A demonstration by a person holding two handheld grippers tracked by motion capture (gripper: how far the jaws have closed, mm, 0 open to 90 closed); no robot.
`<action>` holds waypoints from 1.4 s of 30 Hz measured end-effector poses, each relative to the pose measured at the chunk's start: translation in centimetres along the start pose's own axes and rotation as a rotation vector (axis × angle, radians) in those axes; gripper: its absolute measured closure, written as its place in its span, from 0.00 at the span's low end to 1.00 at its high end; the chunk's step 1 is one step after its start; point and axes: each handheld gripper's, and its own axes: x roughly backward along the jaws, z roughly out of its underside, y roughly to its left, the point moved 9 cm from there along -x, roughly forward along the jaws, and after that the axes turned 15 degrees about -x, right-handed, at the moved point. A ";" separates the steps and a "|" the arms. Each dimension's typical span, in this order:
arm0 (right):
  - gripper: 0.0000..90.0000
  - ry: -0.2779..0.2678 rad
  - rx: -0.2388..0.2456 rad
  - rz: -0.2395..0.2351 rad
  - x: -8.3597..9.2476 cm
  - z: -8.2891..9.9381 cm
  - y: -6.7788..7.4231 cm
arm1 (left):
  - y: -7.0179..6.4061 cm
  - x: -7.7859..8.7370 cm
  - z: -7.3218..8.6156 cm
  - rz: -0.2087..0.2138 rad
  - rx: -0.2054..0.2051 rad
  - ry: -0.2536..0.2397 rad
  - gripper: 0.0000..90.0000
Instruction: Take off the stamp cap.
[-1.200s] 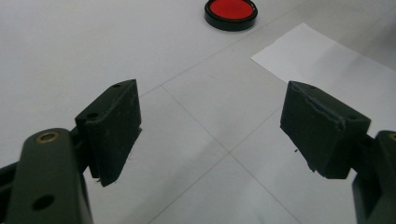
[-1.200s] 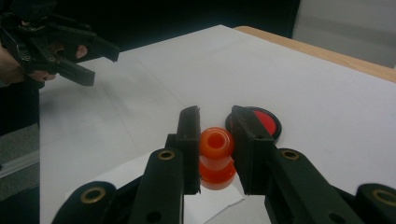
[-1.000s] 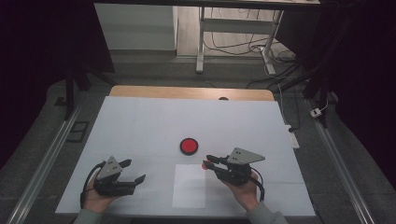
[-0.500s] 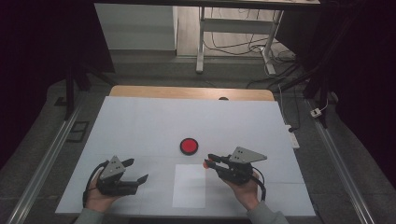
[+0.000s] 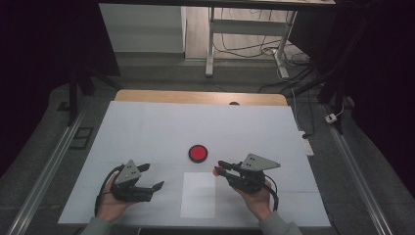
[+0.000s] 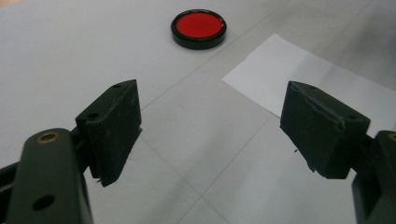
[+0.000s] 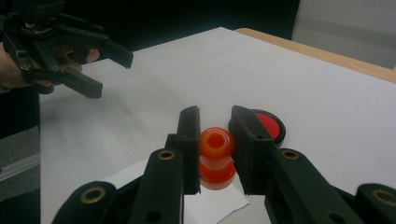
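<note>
Right gripper view puts the nearest detail at the bottom centre of the frame: the right gripper point(image 7: 215, 140) has its two black jaws pressed against an orange, spool-shaped plastic piece point(image 7: 215, 158) with a hole in its top, held upright between the pads. Just beyond the jaws, right of centre, lies a round red disc with a black rim point(image 7: 268, 125), partly hidden by one jaw, and a white sheet of paper point(image 7: 219, 205) shows beneath the piece. In the upper left of that frame the left gripper point(image 7: 100, 63) hangs above the table with nothing in it; the left gripper view shows its jaws standing wide apart over bare surface, the disc point(image 6: 198, 28) at top centre and the paper point(image 6: 303, 79) at the right. Judging by this, the pick-up looks done and the placing is left, probably on or by the disc, though that is a guess. In the high view, the right gripper point(image 5: 218, 169) sits in the lower middle, between disc point(image 5: 198, 152) and paper point(image 5: 198, 195). The table point(image 5: 147, 127) is covered in pale white sheeting with a wooden edge at its far side; beyond it, at the top of the frame, a dim room holds metal table legs and loose cables on the floor.
</note>
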 end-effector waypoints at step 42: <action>0.81 0.041 0.011 -0.055 -1.7 1.2 1.9 | -4.5 -4.0 -4.4 0.107 -0.092 0.004 0.23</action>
